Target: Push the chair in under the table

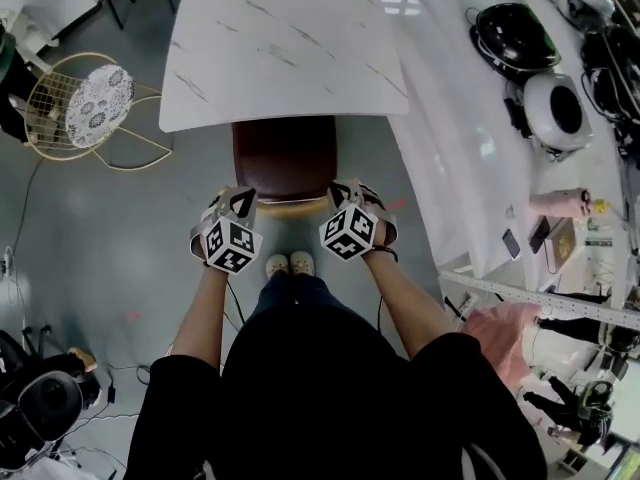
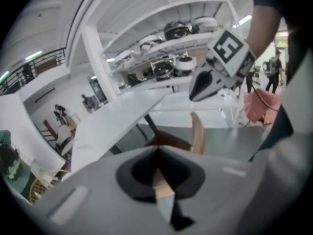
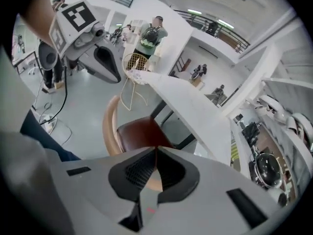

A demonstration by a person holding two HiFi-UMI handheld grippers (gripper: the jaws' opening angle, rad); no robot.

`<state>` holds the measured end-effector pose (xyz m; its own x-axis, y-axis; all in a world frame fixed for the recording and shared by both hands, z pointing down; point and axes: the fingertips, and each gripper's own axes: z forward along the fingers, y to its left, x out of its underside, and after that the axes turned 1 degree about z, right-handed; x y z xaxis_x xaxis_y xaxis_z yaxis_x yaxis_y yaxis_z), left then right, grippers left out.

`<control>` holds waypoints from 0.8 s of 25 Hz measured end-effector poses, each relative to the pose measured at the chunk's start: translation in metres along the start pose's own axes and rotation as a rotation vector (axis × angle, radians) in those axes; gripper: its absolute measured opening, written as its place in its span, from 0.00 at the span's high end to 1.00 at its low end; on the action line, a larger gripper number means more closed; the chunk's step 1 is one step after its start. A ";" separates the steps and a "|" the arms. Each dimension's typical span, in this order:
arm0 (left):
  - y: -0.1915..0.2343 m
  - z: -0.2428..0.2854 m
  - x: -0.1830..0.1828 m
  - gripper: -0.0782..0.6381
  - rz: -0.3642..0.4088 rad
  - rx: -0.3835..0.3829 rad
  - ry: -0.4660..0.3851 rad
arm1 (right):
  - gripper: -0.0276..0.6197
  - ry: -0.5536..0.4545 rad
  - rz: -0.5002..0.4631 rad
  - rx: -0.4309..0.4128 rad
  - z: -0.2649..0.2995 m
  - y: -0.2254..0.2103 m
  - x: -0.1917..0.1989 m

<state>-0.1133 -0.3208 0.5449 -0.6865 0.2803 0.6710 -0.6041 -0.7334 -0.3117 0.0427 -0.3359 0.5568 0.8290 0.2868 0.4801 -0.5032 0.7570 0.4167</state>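
Chair [image 1: 285, 158]: seat approx half under marble surface [image 1: 280, 48], wood backrest [image 1: 290, 206] sticking out. Left gripper [image 1: 240, 203] & right gripper [image 1: 348, 196] jaws clenched, empty, by backrest. Prob. rigid, mid-weight, slides on floor [image 1: 150, 228]. Push backrest at both ends.

Showroom-type hall: white racks [image 2: 98, 62] w/ round appliances [image 1: 552, 110], mezzanine railing [image 2: 36, 65], marble-top table [image 1: 280, 48].

Brown chair [image 1: 285, 156] partly under white marble table [image 1: 280, 48], left claw [image 1: 240, 202] and right claw [image 1: 352, 192] near its backrest
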 end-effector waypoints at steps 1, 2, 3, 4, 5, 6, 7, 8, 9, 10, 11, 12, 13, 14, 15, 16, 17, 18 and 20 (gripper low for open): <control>0.004 -0.007 -0.008 0.88 -0.016 -0.019 -0.020 | 0.92 -0.019 0.022 0.016 -0.007 -0.004 -0.006; 0.008 -0.015 -0.015 0.88 -0.029 -0.038 -0.038 | 0.92 -0.040 0.043 0.034 -0.014 -0.008 -0.013; 0.011 -0.023 -0.022 0.88 -0.038 -0.057 -0.056 | 0.92 -0.063 0.066 0.053 -0.022 -0.013 -0.019; 0.013 -0.030 -0.030 0.88 -0.047 -0.074 -0.074 | 0.92 -0.088 0.094 0.073 -0.031 -0.019 -0.026; 0.015 -0.037 -0.037 0.88 -0.059 -0.090 -0.095 | 0.92 -0.114 0.124 0.094 -0.040 -0.024 -0.032; 0.018 -0.045 -0.045 0.88 -0.077 -0.106 -0.117 | 0.92 -0.140 0.157 0.115 -0.050 -0.031 -0.037; 0.022 -0.052 -0.053 0.88 -0.102 -0.123 -0.141 | 0.92 -0.168 0.191 0.133 -0.060 -0.037 -0.043; 0.026 -0.060 -0.061 0.88 -0.129 -0.143 -0.167 | 0.92 -0.198 0.225 0.150 -0.069 -0.043 -0.050; 0.032 -0.068 -0.069 0.88 -0.155 -0.163 -0.194 | 0.92 -0.229 0.255 0.167 -0.078 -0.049 -0.056; 0.038 -0.077 -0.077 0.88 -0.177 -0.184 -0.222 | 0.92 -0.260 0.282 0.184 -0.088 -0.054 -0.063; 0.044 -0.085 -0.086 0.88 -0.194 -0.203 -0.249 | 0.92 -0.291 0.303 0.202 -0.097 -0.060 -0.070; 0.049 -0.094 -0.095 0.88 -0.211 -0.221 -0.277 | 0.92 -0.322 0.321 0.219 -0.106 -0.065 -0.076; 0.055 -0.102 -0.104 0.88 -0.226 -0.237 -0.304 | 0.92 -0.352 0.336 0.236 -0.116 -0.070 -0.083; 0.060 -0.111 -0.113 0.88 -0.241 -0.252 -0.333 | 0.92 -0.383 0.351 0.252 -0.125 -0.075 -0.089; 0.065 -0.120 -0.122 0.88 -0.256 -0.266 -0.364 | 0.92 -0.414 0.368 0.266 -0.134 -0.079 -0.095; 0.070 -0.129 -0.131 0.88 -0.270 -0.279 -0.394 | 0.93 -0.443 0.387 0.277 -0.143 -0.083 -0.101; 0.073 -0.138 -0.139 0.88 -0.285 -0.292 -0.423 | 0.92 -0.473 0.406 0.289 -0.152 -0.086 -0.106; 0.076 -0.147 -0.146 0.88 -0.298 -0.305 -0.450 | 0.92 -0.504 0.423 0.301 -0.161 -0.089 -0.112; 0.081 -0.164 -0.159 0.88 -0.317 -0.330 -0.500 | 0.93 -0.565 0.454 0.323 -0.181 -0.096 -0.123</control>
<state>-0.1190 -0.3233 0.3025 -0.2335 0.0724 0.9696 -0.8918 -0.4133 -0.1839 0.0328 -0.3379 0.3183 0.3199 0.1195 0.9399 -0.8801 0.4048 0.2481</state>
